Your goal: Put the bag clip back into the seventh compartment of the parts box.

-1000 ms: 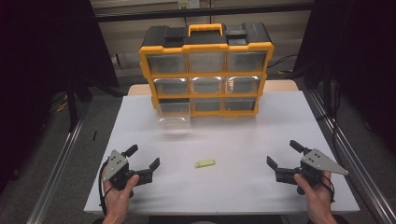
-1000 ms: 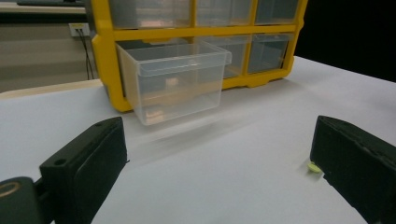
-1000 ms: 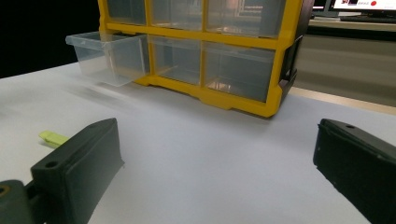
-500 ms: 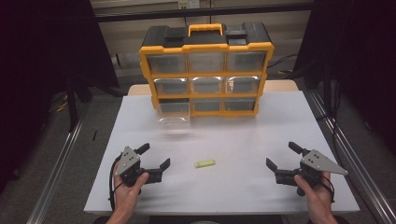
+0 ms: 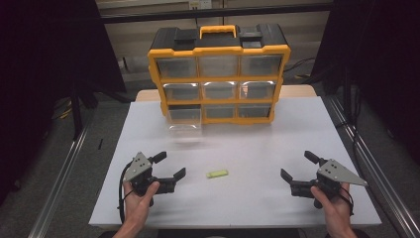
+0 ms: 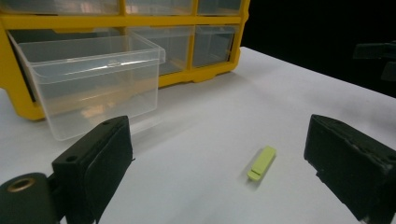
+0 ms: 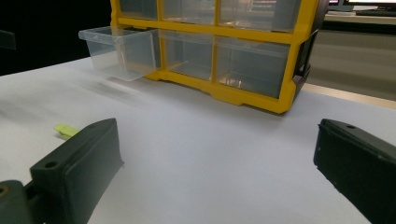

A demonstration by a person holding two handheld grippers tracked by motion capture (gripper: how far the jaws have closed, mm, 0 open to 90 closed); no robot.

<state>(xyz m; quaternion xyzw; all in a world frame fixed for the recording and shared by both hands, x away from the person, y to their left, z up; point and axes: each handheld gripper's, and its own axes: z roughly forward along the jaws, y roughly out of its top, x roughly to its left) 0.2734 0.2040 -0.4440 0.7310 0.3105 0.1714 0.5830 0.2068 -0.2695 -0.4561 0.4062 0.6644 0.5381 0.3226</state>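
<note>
Bright white table (image 5: 247,148), dark surroundings, soft focus, faint shadows

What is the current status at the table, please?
Left gripper open, facing the green clip, not touching. Right gripper open, idle. Bottom-left drawer pulled out. Path clear.

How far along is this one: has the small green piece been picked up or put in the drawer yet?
Done: the clear drawer is pulled out of the organizer. In hand: nothing; the open left gripper faces the green piece on the table. Left: grasp it and drop it in.
</note>
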